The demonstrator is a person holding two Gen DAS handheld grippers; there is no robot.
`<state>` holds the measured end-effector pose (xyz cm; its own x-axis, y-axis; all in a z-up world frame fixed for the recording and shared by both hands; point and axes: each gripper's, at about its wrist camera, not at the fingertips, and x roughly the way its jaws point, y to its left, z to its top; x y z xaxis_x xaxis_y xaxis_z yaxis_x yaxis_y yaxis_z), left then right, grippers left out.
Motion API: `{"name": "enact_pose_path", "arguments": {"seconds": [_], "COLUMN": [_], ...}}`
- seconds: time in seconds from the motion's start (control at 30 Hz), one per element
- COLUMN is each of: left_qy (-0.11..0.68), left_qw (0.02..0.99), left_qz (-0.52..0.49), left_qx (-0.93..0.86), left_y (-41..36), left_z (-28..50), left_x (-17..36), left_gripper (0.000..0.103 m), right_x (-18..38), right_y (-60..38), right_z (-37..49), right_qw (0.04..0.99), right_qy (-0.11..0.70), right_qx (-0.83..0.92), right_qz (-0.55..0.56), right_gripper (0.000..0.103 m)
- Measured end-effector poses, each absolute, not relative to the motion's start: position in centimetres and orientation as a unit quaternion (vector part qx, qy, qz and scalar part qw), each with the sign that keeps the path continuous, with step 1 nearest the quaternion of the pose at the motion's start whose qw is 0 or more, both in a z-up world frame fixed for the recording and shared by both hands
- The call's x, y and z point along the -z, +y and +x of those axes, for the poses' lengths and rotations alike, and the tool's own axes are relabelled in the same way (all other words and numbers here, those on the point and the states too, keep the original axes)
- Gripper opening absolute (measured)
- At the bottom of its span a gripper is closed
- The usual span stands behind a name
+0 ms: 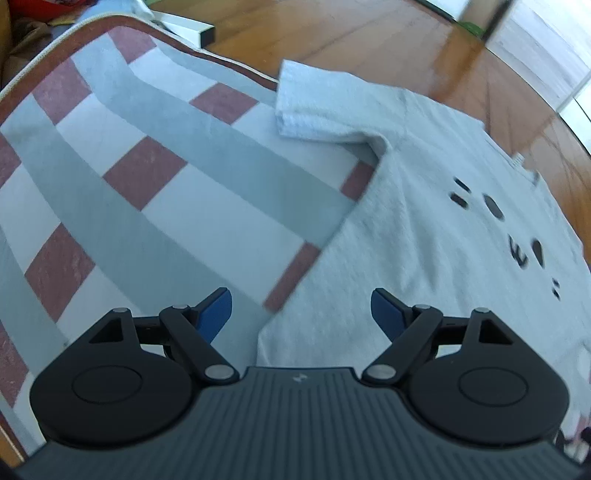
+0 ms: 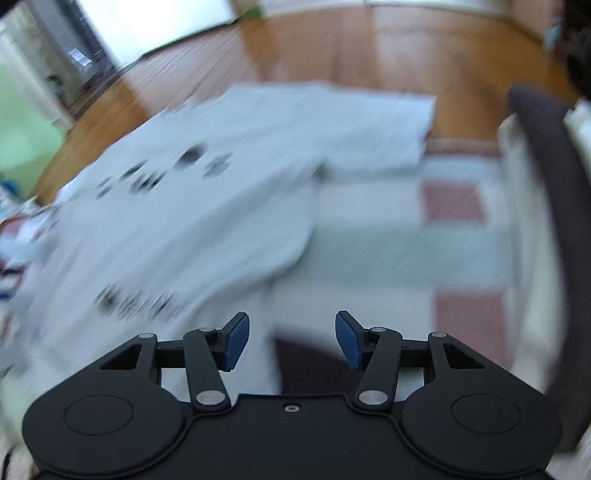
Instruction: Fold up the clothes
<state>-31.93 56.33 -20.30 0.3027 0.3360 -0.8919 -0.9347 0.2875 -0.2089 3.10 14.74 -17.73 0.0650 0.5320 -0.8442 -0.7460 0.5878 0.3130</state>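
A pale grey T-shirt [image 1: 443,236] with black printed marks lies spread flat on a checked rug [image 1: 155,177], one short sleeve [image 1: 317,103] pointing away. My left gripper [image 1: 301,314] hovers over the shirt's side edge near the hem, open, with nothing between its blue pads. In the blurred right wrist view the same T-shirt [image 2: 177,206] spreads to the left, its other sleeve [image 2: 376,129] stretched out at the far side. My right gripper [image 2: 291,341] hangs above the shirt's lower edge, open and holding nothing.
The rug of grey, white and dull red squares has a brown border [image 1: 221,61]. Wooden floor [image 1: 369,44] lies beyond it. A dark curved chair part [image 2: 554,206] stands at the right. A white box [image 1: 188,29] sits past the rug's far edge.
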Motion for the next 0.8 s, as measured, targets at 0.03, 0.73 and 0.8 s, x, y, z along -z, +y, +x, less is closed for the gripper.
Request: {"name": "enact_pose_path", "arguments": {"seconds": [0.03, 0.73, 0.8], "left_qy": [0.392, 0.521, 0.560], "left_qw": [0.711, 0.721, 0.715], "left_qz": [-0.385, -0.359, -0.325], "left_qx": [-0.438, -0.281, -0.264], "left_y": [55.9, 55.2, 54.5], "left_z": [-32.1, -37.0, -36.1], "left_x": [20.1, 23.8, 25.3], "left_gripper": [0.083, 0.083, 0.083], "right_x": [17.8, 22.7, 21.1], "right_y": [14.1, 6.6, 7.9], "right_z": [2.3, -1.8, -2.0], "right_qw": [0.711, 0.609, 0.622], "right_qy": [0.532, 0.670, 0.644], "right_qx": [-0.450, -0.405, -0.430], "right_qz": [-0.098, 0.126, 0.119], "right_gripper": [0.057, 0.030, 0.013]}}
